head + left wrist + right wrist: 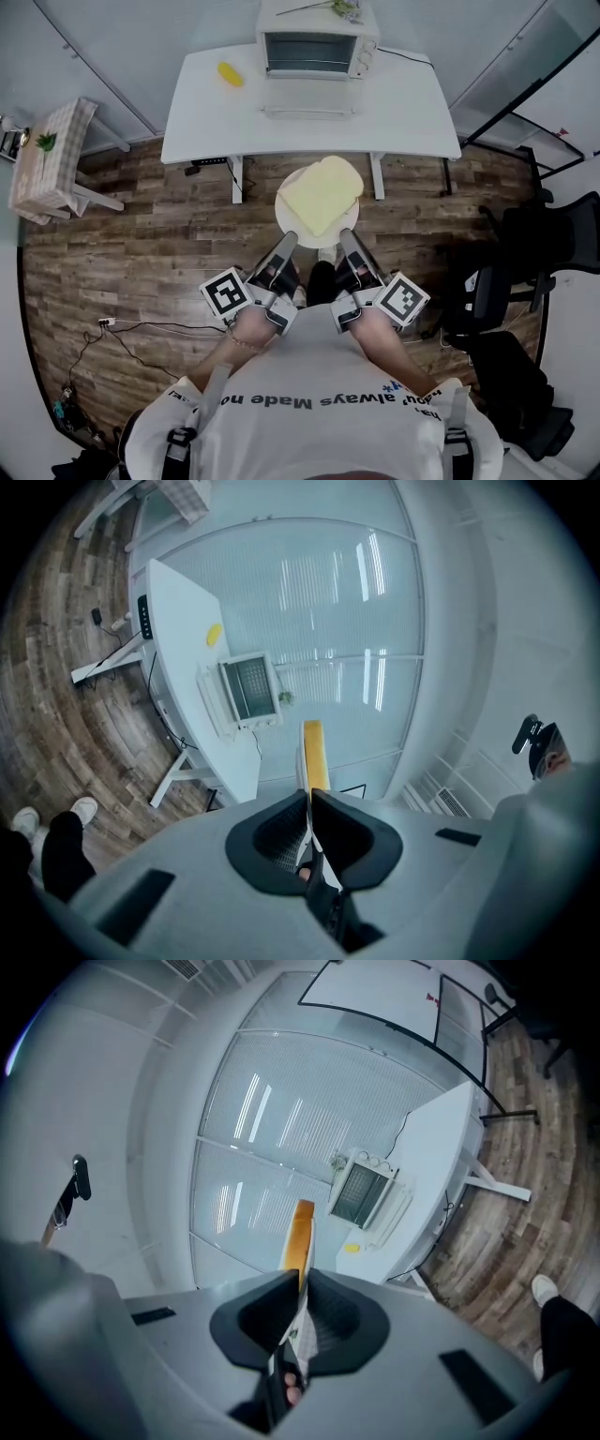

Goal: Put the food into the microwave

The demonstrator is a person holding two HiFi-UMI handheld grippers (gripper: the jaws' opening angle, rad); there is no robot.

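Seen from the head view, a person standing on a wood floor [141,272] holds a white plate [285,208] in the air with two hand-held grippers, the left gripper [286,240] and the right gripper [348,238] each meeting the plate's near rim from its own side. A pale yellow slice of bread [322,192] lies flat on the plate and covers most of it. Ahead stands a white table [403,122] that carries the microwave [314,45] at its far edge, the door folded down in front of it, and a small yellow item [231,74] to the microwave's left. A side table [52,159] with a checked cloth sits at far left and dark office chairs [525,272] at right. In the left gripper view, the jaws are pinched together on the plate's thin rim, seen edge-on, with the bread's yellow edge rising just beyond them; the microwave and table lie well ahead to the left, and the person's shoes [56,814] show at lower left. In the right gripper view, the jaws are likewise clamped on the plate's rim, the bread's orange-brown crust standing above them, and the microwave and table lie well apart to the right.
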